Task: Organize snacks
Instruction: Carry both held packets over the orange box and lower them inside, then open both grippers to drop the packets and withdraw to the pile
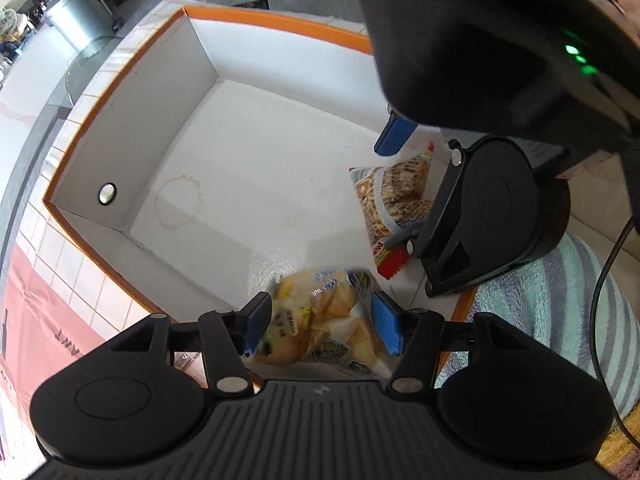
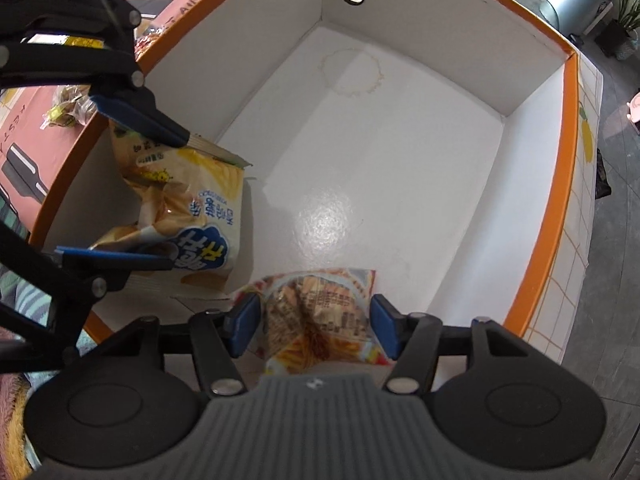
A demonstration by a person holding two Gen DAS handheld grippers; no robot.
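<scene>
A large white box with an orange rim (image 1: 120, 80) lies open below both grippers; it also shows in the right wrist view (image 2: 568, 128). My left gripper (image 1: 322, 326) is shut on a yellow chip bag (image 1: 320, 320), held inside the box near its front wall; the bag also shows in the right wrist view (image 2: 188, 208). My right gripper (image 2: 316, 326) holds a red and clear bag of stick snacks (image 2: 316, 312) between its blue pads, just over the box floor. That bag also shows in the left wrist view (image 1: 396, 196), with the right gripper (image 1: 404, 192) around it.
The box floor carries a brown ring stain (image 2: 352, 72). Small wrapped snacks (image 2: 68, 108) lie on the pink tablecloth (image 2: 24, 160) outside the box. A striped fluffy cloth (image 1: 540, 312) lies beside the box. A metal bin (image 1: 80, 12) stands on the floor beyond.
</scene>
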